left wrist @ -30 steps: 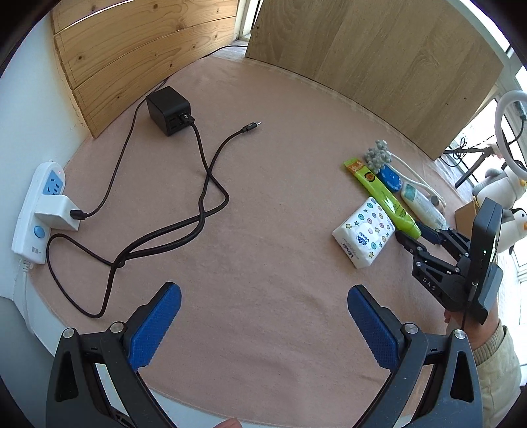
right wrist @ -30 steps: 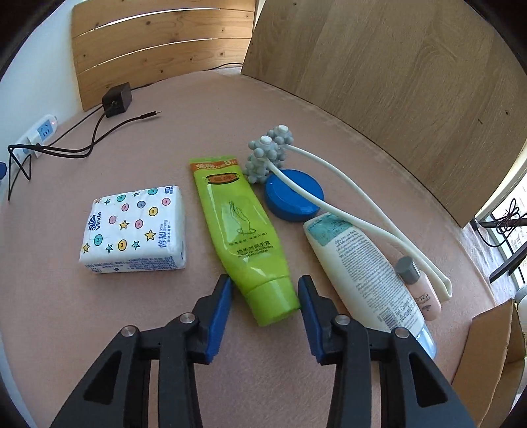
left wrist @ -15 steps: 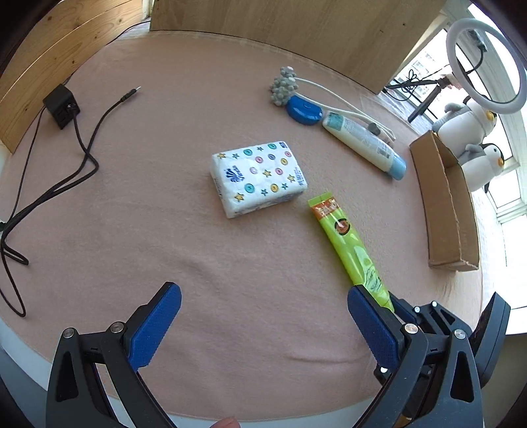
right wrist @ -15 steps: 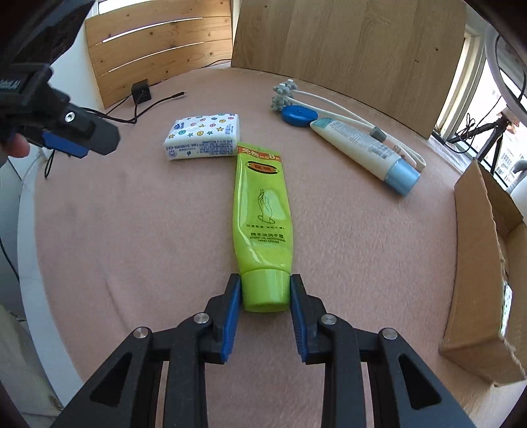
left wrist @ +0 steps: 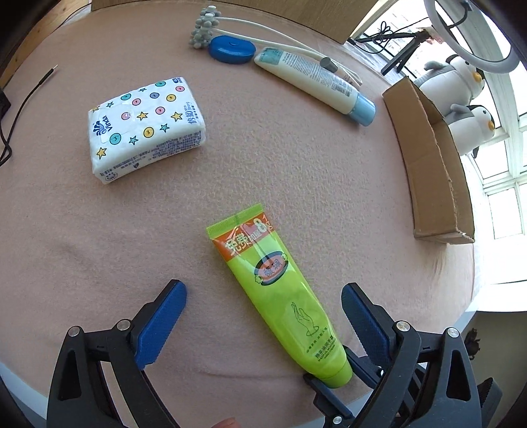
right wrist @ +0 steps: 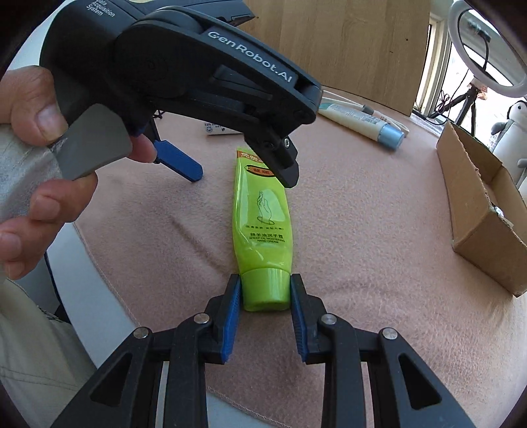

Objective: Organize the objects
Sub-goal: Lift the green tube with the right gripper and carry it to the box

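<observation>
The right gripper [right wrist: 266, 296] clamps the green tube's [right wrist: 260, 210] cap, while the left gripper [left wrist: 263, 316], jaws wide and just narrowing, straddles the tube toward twelve o'clock.

A lime-green plastic hand-cream tube [left wrist: 278, 298] lies on the round table covered in pinkish-beige felt [left wrist: 296, 171], its cap end toward the near edge and its crimped end toward the middle. Left of the crimped end and further in lies a white soft tissue pack printed with stars and dots [left wrist: 145, 126]. Toward the far edge sits a blue round lid [left wrist: 232, 49], with a grey knobbed massager head on long white handles [left wrist: 204, 28] just behind it and a white lotion tube with a pale blue cap [left wrist: 316, 84] to its right. An open brown cardboard box [left wrist: 431, 164] stands at the right edge.
</observation>
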